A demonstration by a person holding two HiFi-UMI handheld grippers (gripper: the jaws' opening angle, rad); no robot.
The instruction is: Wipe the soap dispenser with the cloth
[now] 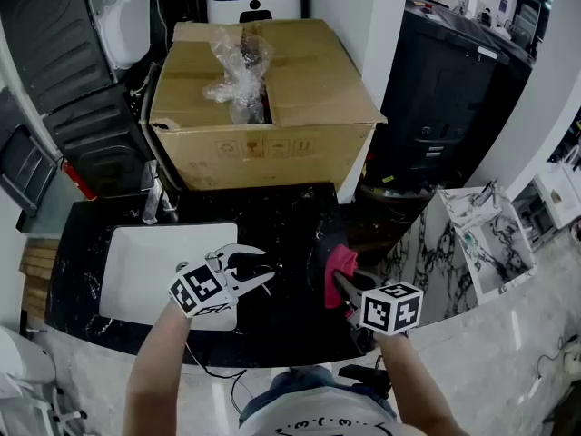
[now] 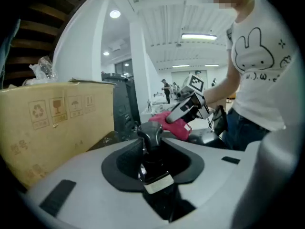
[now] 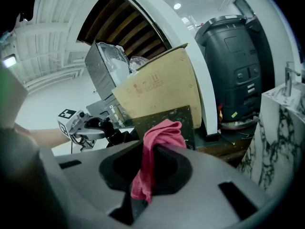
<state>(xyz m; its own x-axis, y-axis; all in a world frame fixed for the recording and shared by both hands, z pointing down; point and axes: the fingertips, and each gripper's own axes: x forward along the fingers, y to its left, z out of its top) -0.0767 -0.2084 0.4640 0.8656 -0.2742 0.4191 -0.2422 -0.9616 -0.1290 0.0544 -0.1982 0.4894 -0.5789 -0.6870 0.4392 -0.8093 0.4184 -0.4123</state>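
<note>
Cardboard box [image 1: 263,107] behind counter [image 1: 290,325], sink [image 1: 136,271] by left tool [image 1: 265,263]

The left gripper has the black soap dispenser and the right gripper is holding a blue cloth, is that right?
Not quite: the cloth is pink, not blue, as the right gripper view shows. The right gripper is holding it, and the left gripper has the black soap dispenser.
</note>
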